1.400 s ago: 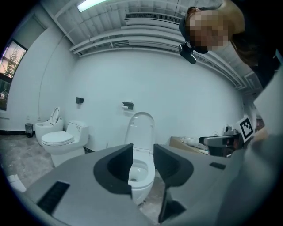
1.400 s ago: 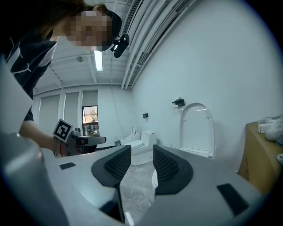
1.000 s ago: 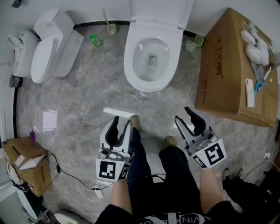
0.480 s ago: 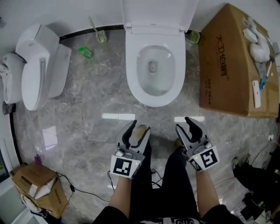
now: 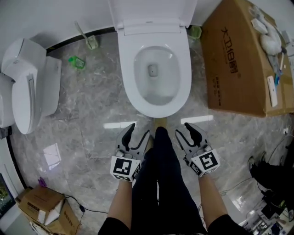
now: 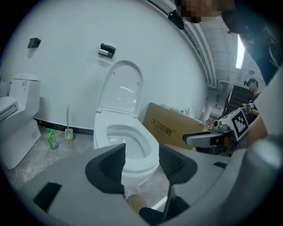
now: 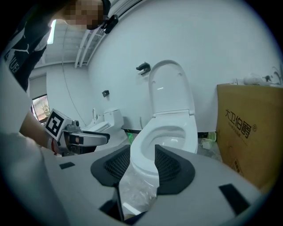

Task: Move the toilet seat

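The toilet (image 5: 130,87) fills the upper centre of the head view, flanked by a cardboard box (image 5: 234,64) at the upper right. Its lid (image 5: 154,9) is stood upright at the top edge of the frame. The toilet seat (image 5: 184,69) appears to be lying flat on the bowl, though this is not certain. The seat's long axis runs from the hinge at the top of the frame down to the front lip at the centre.

The left gripper (image 5: 138,133) is held just below and left of that lip, the right gripper (image 5: 187,131) just below and right of it. Neither is touching the toilet, and neither is judged clearly nearer. The seat lies straight ahead of both, up the frame.

The left jaws are opening with nothing between them. The right jaws are spread wide and likewise empty. In each gripper view only the bowl beyond is seen through the gap.
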Tool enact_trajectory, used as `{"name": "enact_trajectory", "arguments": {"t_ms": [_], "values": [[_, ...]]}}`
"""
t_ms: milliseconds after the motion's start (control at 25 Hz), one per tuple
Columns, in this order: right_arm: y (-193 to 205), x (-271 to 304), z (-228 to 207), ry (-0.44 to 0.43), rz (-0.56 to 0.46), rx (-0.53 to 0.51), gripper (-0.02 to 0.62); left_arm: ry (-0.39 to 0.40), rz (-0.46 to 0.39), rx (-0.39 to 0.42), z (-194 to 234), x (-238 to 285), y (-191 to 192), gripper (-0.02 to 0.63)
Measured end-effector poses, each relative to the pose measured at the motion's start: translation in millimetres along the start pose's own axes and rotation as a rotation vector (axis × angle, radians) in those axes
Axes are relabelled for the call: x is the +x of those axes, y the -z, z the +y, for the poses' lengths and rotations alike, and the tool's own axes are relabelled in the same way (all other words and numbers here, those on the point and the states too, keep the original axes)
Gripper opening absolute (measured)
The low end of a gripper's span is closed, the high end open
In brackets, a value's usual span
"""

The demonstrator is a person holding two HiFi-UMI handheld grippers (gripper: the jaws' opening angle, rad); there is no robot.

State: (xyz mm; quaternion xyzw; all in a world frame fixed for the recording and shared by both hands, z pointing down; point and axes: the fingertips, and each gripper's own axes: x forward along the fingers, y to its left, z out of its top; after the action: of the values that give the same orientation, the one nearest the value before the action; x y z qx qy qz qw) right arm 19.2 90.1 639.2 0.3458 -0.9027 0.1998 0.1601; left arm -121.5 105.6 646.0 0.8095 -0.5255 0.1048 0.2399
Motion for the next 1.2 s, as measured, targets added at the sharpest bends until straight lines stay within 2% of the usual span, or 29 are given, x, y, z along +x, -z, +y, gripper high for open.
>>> {"name": "enact_trajectory", "arguments": {"t_ms": [240, 760, 1200], "values": [[36.9, 23.2, -15.7, 0.042, 0.039, 0.031, 0.183, 0.014, 0.039, 0.002, 17.3, 28.1, 32.9, 0.23], [97.1, 55.9, -45.9, 0.067, 0.113, 0.035, 0.192, 0.001, 0.154, 0.016, 44.2, 72.8, 93.5, 0.255], [108.0, 82.9, -67.4, 0.101, 0.166, -0.033, 0.196, 0.013, 0.221, 0.099, 59.9, 95.3, 100.9, 0.265]]}}
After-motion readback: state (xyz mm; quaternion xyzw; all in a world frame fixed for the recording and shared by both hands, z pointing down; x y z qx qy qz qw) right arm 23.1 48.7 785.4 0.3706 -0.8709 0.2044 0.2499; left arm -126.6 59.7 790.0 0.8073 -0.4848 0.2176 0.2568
